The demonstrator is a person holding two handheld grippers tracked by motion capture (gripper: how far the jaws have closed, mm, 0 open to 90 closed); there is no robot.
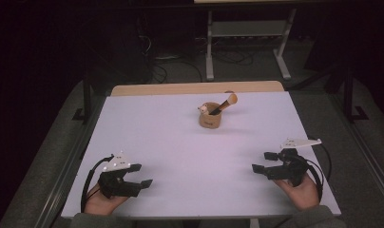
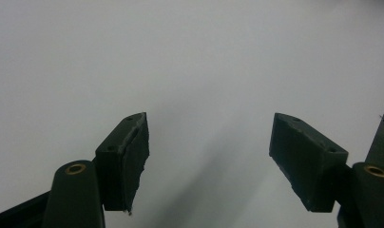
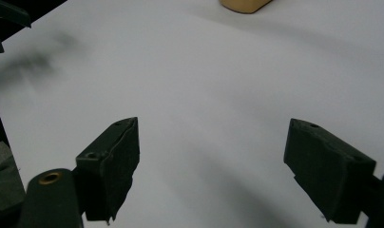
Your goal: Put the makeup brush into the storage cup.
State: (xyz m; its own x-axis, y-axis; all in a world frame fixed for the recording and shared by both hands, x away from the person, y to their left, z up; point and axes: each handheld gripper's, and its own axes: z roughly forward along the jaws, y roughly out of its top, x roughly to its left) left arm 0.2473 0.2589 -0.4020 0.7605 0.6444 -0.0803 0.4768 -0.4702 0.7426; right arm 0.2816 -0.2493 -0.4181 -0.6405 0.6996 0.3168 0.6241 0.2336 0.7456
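While both tongs rest at the near edge, nothing is in hand | item: brush (image 1: 226, 102) leaning in wooden cup (image 1: 210, 116), far centre of table (image 1: 157, 133) | left tongs (image 1: 139, 175): released, empty, near left | right tongs (image 1: 264, 161): released, empty, near right | cup well apart from both | progress: judged either unstarted or finished

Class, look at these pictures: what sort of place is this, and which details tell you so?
Probably a lab or workshop recording station: a bare white tabletop, loose cables on the floor beneath a metal-legged bench, and dark surroundings.
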